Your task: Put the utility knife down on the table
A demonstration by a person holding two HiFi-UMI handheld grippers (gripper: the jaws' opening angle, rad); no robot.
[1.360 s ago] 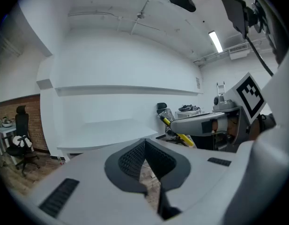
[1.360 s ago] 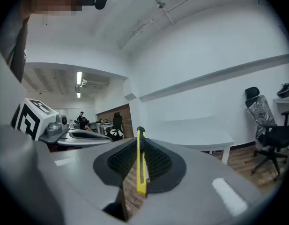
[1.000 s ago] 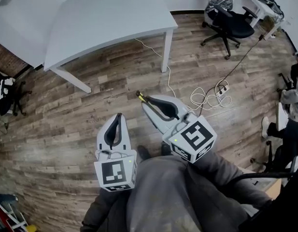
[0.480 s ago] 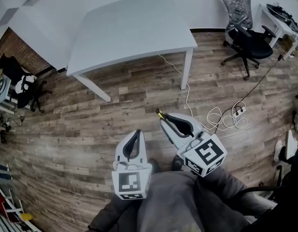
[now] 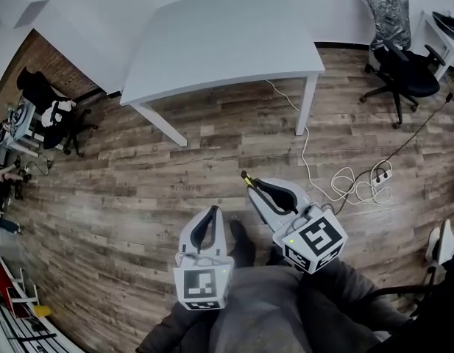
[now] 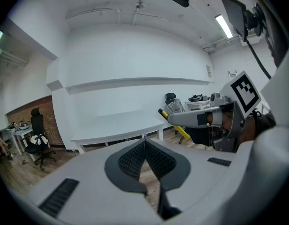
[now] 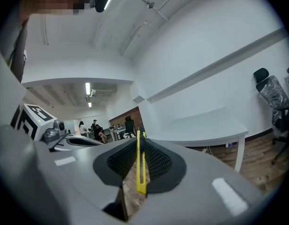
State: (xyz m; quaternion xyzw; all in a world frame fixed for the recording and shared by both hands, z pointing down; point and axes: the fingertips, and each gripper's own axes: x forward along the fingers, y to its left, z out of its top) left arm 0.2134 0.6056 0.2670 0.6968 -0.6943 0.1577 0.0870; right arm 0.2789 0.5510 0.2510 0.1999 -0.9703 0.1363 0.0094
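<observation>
My right tongs (image 7: 140, 143) are squeezed tight on the yellow knife (image 7: 141, 170). The knife stands thin between the two black pads (image 7: 158, 162), and its tip pokes out past the front of them. I think I hold it this way so it cannot slip while I carry it, and so the pointy end faces away from me.

My left tongs (image 6: 145, 142) are closed too, tip against tip, with nothing inside. They hang just beside the right tongs, on their left and a little nearer to me. I think they are only waiting, since this job needs just one hand.

Out in front of both tongs is the white table (image 5: 227, 43). It is well apart from them, with brown wooden floor (image 5: 138, 175) in between. So the knife is not on the table yet. It is up in the air over the floor, in front of my legs.

To the right of the right tongs a white cable (image 5: 343, 176) lies in loops on the floor. A black chair (image 5: 407, 79) stands farther off that way.

I think I must go closer, reach over the table top, lay the knife down flat and then let go. I should mind the cable so I do not trip.
</observation>
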